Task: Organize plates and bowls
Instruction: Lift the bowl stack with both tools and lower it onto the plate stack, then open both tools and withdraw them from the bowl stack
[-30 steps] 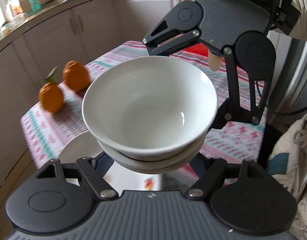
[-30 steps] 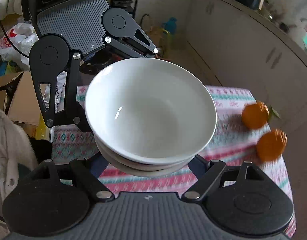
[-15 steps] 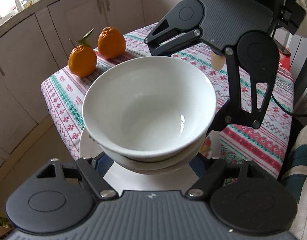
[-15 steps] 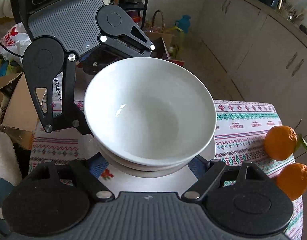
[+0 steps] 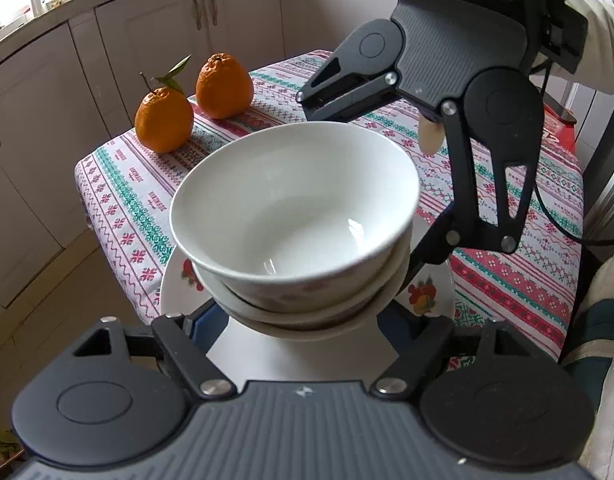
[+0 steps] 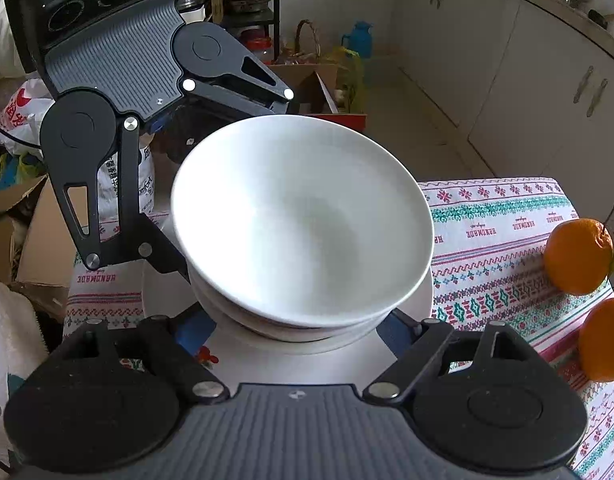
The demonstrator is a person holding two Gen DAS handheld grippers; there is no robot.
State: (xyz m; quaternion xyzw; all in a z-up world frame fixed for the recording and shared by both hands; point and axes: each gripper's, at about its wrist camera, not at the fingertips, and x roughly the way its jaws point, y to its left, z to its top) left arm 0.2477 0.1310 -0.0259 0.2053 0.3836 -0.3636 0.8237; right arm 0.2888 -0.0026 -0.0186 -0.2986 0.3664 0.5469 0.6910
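Oranges' [image 5: 195,100] leaves show fully only from left wrist.

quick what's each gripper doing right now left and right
Left gripper: fingers closed around the base of the bowl stack, holding it above the plate.
Right gripper: fingers closed on the same bowl stack from the opposite side.

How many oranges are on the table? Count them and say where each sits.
2. Both sit near a corner of the patterned tablecloth, beyond the stacked bowls: a leafy orange and, close beside it, a second orange. The bowls could hide others.
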